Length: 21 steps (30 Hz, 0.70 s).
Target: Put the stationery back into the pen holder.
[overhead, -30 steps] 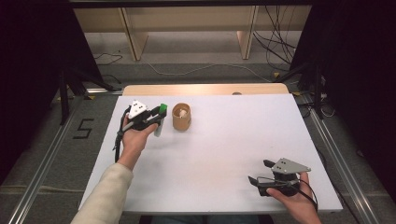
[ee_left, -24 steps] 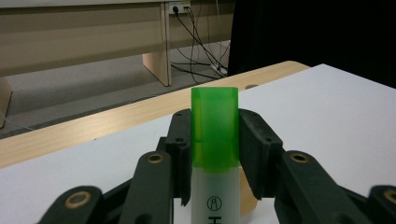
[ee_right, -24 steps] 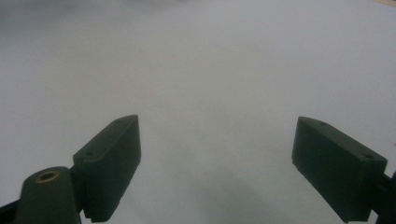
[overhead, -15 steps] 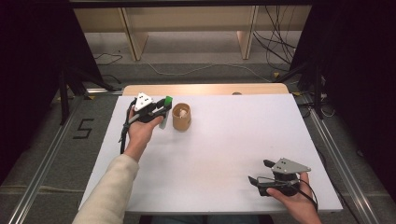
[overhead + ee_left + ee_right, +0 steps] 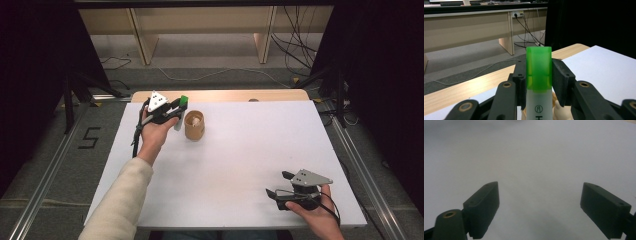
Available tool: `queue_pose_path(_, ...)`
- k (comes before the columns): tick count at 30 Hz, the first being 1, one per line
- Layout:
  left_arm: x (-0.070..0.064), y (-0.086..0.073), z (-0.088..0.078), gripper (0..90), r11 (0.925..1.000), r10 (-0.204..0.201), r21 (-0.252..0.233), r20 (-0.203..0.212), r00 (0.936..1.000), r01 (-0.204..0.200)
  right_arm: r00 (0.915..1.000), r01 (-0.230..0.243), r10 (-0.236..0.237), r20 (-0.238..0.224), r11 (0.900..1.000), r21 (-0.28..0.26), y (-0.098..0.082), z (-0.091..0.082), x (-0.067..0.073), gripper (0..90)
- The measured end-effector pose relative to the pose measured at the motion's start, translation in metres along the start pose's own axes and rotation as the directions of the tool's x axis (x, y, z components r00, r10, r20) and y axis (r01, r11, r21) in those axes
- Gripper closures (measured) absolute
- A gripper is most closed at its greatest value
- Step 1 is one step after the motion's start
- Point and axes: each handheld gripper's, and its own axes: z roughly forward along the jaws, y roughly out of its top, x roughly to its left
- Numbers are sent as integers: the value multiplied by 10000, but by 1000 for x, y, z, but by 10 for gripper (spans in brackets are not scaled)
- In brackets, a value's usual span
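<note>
At far left of the high view we see the left gripper (image 5: 176, 111), held up by the person's left hand (image 5: 155, 134) near the back-left corner of the white table (image 5: 240, 160). We see it clenched on a highlighter (image 5: 180, 111) with a green cap; in the left gripper view both black jaws press the sides of the highlighter (image 5: 538, 75), cap end pointing away from the camera. Just right of it, we note a brown cup (image 5: 194, 125) standing upright on the table, something pale inside, can't tell what. The highlighter is just beside the cup, above table level. Far right, near the front edge, we see the right gripper (image 5: 278, 185) low over the table, well apart from the cup. Its jaws stand wide apart, released, with bare table (image 5: 536, 157) between them.
</note>
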Motion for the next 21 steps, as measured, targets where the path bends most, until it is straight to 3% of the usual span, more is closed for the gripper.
queue_pose_path(21, -6, 12, 25, 669, 9996, 87, -269, 182, 9998, -82, 10000, -6, 6, -15, 10000, -20, 0, 0, -1, 165)
